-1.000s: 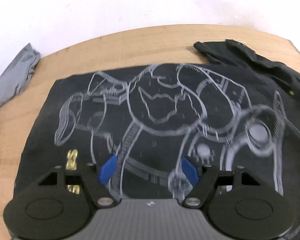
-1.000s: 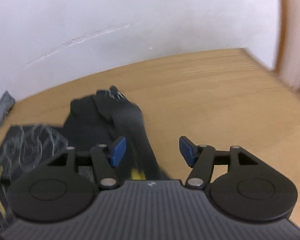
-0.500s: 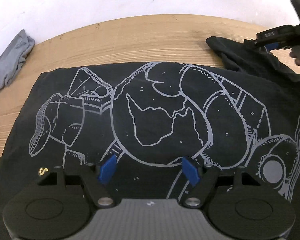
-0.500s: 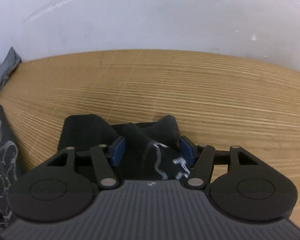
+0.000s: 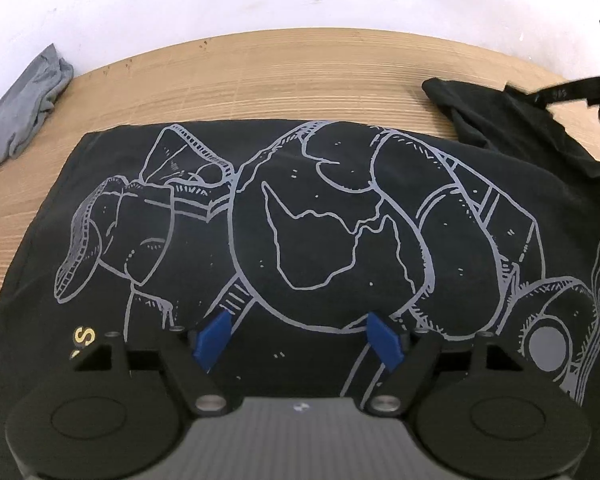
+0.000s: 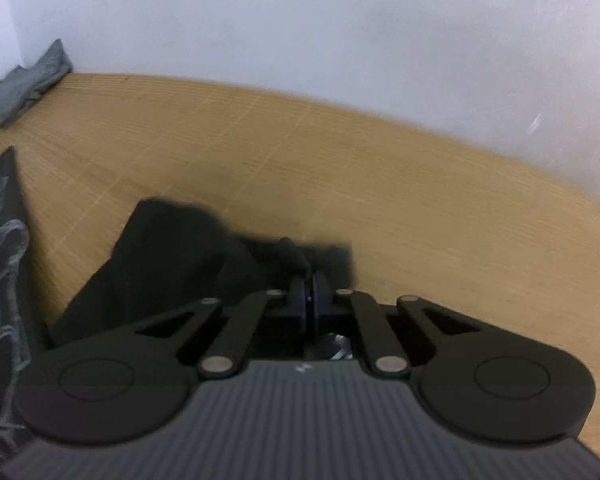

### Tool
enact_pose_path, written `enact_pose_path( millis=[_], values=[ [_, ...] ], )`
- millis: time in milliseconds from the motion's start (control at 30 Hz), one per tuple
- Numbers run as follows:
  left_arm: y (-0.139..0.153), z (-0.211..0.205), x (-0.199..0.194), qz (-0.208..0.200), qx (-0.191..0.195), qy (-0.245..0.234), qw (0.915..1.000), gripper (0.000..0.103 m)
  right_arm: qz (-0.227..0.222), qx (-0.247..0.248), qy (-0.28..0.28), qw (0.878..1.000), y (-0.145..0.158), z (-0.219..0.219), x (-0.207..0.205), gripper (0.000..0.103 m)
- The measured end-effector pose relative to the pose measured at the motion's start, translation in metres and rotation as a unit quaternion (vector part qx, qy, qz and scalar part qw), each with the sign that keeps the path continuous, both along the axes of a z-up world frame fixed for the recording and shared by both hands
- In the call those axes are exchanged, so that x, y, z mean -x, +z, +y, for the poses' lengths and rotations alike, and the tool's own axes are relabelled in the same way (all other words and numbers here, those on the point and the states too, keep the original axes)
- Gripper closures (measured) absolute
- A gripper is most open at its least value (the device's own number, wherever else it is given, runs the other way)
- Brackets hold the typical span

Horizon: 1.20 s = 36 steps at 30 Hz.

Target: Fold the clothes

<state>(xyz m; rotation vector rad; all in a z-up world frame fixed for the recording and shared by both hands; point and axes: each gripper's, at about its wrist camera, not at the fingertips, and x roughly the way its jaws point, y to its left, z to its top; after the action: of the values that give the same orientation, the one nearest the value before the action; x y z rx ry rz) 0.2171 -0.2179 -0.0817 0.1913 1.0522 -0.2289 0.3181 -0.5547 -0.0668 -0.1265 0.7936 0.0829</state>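
Under opening left tongs point(image 5: 298, 340) black T-shirt point(image 5: 320, 220); sleeve point(image 6: 204, 248) in clenched right tongs point(image 6: 309, 294).

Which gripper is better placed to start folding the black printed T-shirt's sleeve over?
Right. The right gripper is shut on the black sleeve, at the shirt's edge. The left gripper, jaws opening, hovers over the black printed T-shirt and holds nothing.

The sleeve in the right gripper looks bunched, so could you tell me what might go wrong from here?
1. The right gripper is shut on a crumpled bit of sleeve; folding it over may leave a lumpy fold.
2. The left gripper is opening above the shirt with no cloth between its pads, so nothing pins the shirt; a pull on the sleeve could drag it across the table.
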Motion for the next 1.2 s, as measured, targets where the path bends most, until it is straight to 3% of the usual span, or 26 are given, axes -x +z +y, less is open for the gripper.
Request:
enact_pose_path(
  millis=[133,200,267,367,400,433,500,633,733,833,900,933,1000,1100,1133,1200],
  values=[
    [-0.001,0.0,0.001,-0.003,0.002,0.004,1.0,0.023,-0.053,0.047,-0.125,0.99,0.019,-0.041,-0.023,0.099],
    [-0.002,0.0,0.002,-0.006,0.002,0.005,1.0,0.022,-0.076,0.096,-0.19,0.974,0.016,-0.057,-0.031,0.098],
    [-0.002,0.0,0.002,-0.004,0.004,0.007,1.0,0.022,-0.076,0.09,-0.232,0.966,0.009,-0.073,-0.032,0.095],
    [-0.001,0.0,0.001,-0.003,0.004,0.008,1.0,0.022,-0.033,-0.005,-0.212,0.977,0.003,-0.087,-0.025,0.094],
    [-0.001,0.0,0.001,-0.004,0.003,0.008,1.0,0.021,-0.019,-0.035,-0.19,0.981,0.002,-0.088,-0.022,0.09],
    [-0.001,-0.001,0.001,-0.005,0.001,0.007,1.0,0.021,-0.01,-0.053,-0.17,0.984,0.001,-0.087,-0.02,0.079],
    [-0.001,-0.002,0.001,-0.007,-0.003,0.006,1.0,0.02,-0.005,-0.056,-0.146,0.988,0.005,-0.08,-0.016,0.073],
    [-0.001,-0.001,0.001,-0.008,-0.004,0.006,0.9999,0.02,-0.03,-0.062,-0.113,0.991,0.02,-0.069,0.008,0.072],
    [-0.001,0.0,0.001,-0.008,-0.002,0.005,1.0,0.02,-0.054,-0.034,-0.077,0.995,0.03,-0.053,0.029,0.071],
    [-0.002,0.002,0.002,-0.009,0.001,0.007,0.9999,0.018,-0.022,-0.05,-0.011,0.998,0.024,-0.045,0.038,0.072],
    [-0.002,0.002,0.002,-0.009,0.004,0.009,0.9999,0.018,0.018,-0.019,0.015,1.0,0.007,-0.039,0.039,0.072],
    [-0.002,0.002,0.002,-0.009,0.003,0.009,0.9999,0.018,0.035,0.019,0.008,0.999,-0.004,-0.035,0.036,0.072],
    [-0.002,0.001,0.003,-0.011,0.001,0.007,0.9999,0.018,0.008,0.079,-0.024,0.997,-0.016,-0.045,0.036,0.068],
    [0.0,0.0,0.006,-0.011,-0.005,0.005,0.9999,0.019,-0.002,0.133,-0.153,0.979,-0.012,-0.071,0.033,0.067],
    [0.001,-0.001,0.006,-0.012,-0.007,0.004,0.9999,0.02,-0.012,0.115,-0.178,0.977,-0.005,-0.08,0.041,0.067],
    [0.002,-0.001,0.01,-0.012,-0.011,-0.001,0.9999,0.023,-0.017,0.019,-0.176,0.984,0.014,-0.098,0.072,0.067]
  ],
)
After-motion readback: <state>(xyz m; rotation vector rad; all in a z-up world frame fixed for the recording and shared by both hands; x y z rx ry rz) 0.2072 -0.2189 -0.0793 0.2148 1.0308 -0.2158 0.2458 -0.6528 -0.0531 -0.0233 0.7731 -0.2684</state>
